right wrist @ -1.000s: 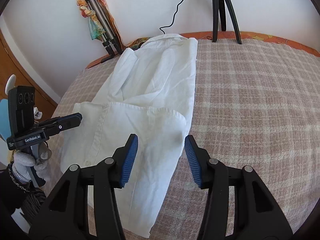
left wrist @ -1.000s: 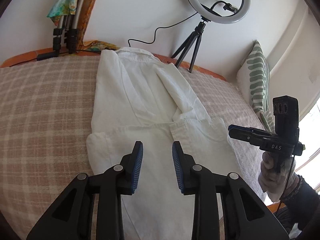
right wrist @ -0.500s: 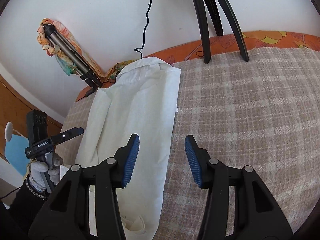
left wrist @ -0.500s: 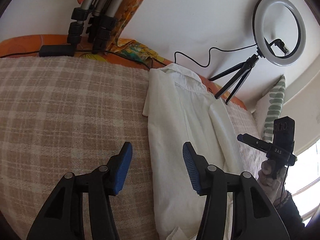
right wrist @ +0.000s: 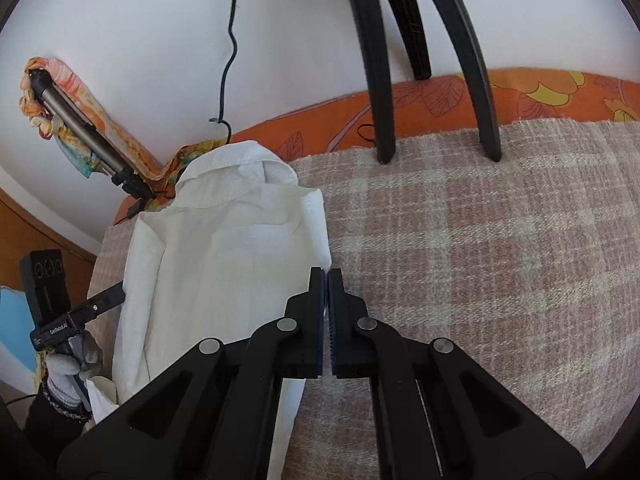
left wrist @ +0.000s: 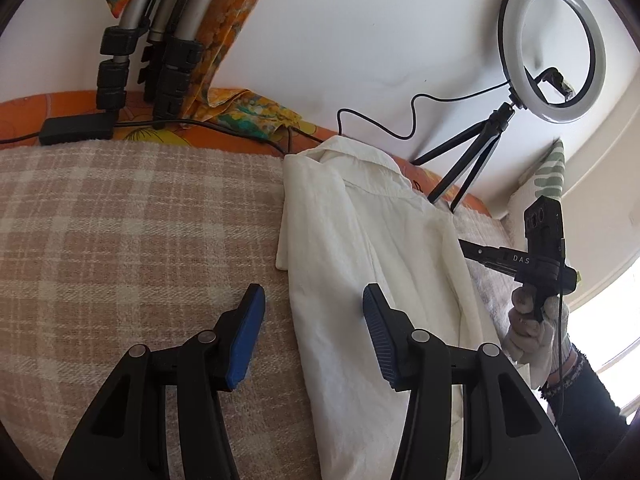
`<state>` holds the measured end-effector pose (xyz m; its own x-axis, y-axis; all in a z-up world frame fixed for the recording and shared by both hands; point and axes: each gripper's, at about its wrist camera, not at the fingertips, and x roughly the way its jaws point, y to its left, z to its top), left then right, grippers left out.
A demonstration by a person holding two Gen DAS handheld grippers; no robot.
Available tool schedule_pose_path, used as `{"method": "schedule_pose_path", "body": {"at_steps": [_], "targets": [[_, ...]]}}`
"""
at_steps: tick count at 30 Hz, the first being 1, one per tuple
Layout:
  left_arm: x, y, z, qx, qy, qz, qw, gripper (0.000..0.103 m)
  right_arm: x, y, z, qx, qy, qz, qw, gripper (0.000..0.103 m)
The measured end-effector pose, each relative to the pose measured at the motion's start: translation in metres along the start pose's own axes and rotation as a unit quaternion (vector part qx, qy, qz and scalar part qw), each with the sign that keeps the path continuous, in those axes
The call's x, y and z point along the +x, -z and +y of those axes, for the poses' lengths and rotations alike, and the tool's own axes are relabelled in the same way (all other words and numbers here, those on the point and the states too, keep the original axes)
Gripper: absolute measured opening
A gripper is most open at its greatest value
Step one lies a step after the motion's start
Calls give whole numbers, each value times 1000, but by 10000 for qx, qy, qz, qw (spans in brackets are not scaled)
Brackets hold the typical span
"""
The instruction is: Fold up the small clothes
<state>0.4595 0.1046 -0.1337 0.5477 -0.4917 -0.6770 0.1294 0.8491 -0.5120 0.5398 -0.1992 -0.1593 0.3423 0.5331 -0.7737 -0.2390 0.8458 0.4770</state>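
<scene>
White shirt [left wrist: 360,264] on plaid-blanketed bed [left wrist: 120,240]

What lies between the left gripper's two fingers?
In the left wrist view, the white shirt's left edge and bare plaid blanket lie between the left gripper's open fingers.

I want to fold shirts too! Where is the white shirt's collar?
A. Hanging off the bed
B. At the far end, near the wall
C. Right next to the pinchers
B: the white shirt lies lengthwise on the checked blanket, its collar at the far end by the wall.
</scene>
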Motion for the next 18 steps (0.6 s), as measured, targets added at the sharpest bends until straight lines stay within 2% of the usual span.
{"method": "schedule_pose_path", "body": {"at_steps": [4, 5, 6, 7, 9, 10, 13, 14, 16, 17, 18], "targets": [[7, -6, -3, 178, -158, -21, 9997, 47, -11, -1, -14, 265, -572, -133, 9979, 2], [9, -9, -3, 168, -161, -10, 9997, 41, -13, -1, -12, 251, -565, -141, 9980, 2], [12, -11, -1, 125, -101, 40, 9999, 33, -16, -1, -11, 241, -612, -119, 9978, 8], [14, -14, 3, 36, -31, 73, 10000, 30, -18, -1, -10, 229, -703, -92, 9972, 14], [17, -19, 11, -196, 143, 101, 9997, 18, -23, 0, -9, 229, -884, -104, 9958, 52], [18, -21, 14, -304, 235, 99, 9992, 16, -25, -1, -7, 240, -950, -162, 9951, 55], [20, -24, 20, -440, 358, 102, 9983, 6, -18, -6, 2, 111, -816, -184, 9964, 55], [21, -24, 19, -428, 349, 96, 9984, 4, -13, -7, 7, 36, -755, -143, 9970, 51], [18, -25, 13, -351, 269, 20, 9990, 2, -3, -9, 14, -104, -677, -37, 9976, 10], [14, -26, 10, -300, 204, -87, 9993, 1, 2, -10, 18, -192, -570, 87, 9982, 3], [12, -26, 7, -206, 21, -148, 9997, 1, 4, -9, 22, -307, -396, 40, 9987, 3]]}}
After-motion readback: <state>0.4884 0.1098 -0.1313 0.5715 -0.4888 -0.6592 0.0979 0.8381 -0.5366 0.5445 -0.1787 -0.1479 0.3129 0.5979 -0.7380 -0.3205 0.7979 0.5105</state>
